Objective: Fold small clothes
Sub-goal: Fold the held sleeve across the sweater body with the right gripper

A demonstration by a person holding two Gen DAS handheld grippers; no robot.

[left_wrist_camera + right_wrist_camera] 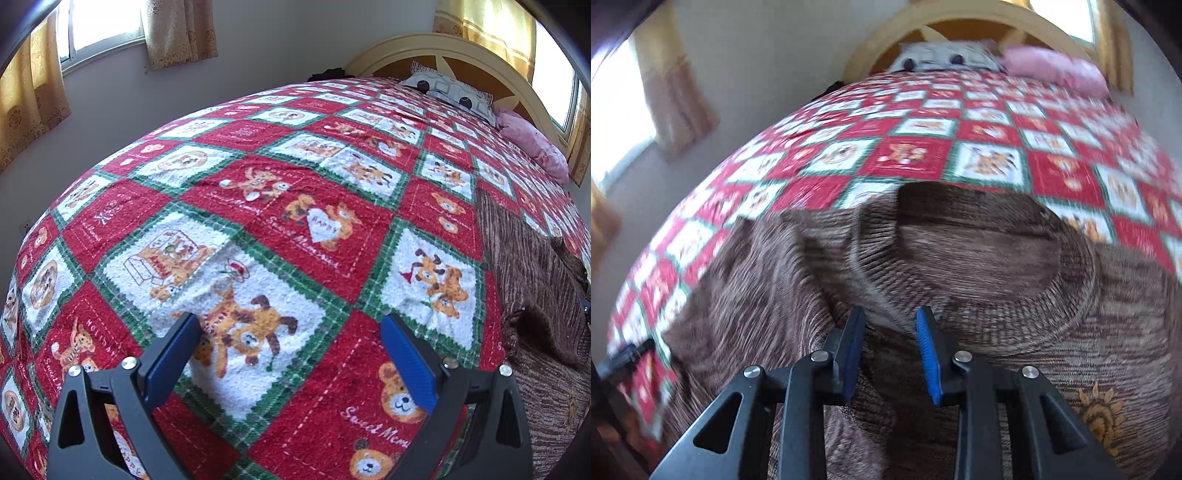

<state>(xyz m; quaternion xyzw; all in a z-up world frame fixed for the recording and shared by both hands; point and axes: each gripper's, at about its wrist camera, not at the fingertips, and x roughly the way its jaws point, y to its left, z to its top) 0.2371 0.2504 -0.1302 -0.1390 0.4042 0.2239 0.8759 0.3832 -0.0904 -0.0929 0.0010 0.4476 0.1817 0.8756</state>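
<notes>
Daylight fills a bedroom where a wide bed [258,206] is covered by a red, white and green quilt printed with teddy bears. A curved cream headboard [424,46] stands against pale walls [258,40], with a patterned pillow [450,92] and a pink pillow [532,144] before it. Gold curtains [177,31] frame bright windows [103,22] on both sides.

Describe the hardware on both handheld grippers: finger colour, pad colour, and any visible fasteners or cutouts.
The left gripper and right gripper look alike: matte black angular fingers lined on the inner faces with ribbed blue pads. Round silver bolt heads sit at the pivots, and the black bases have triangular cutouts. No cables, markings, hands or sleeves show.
</notes>
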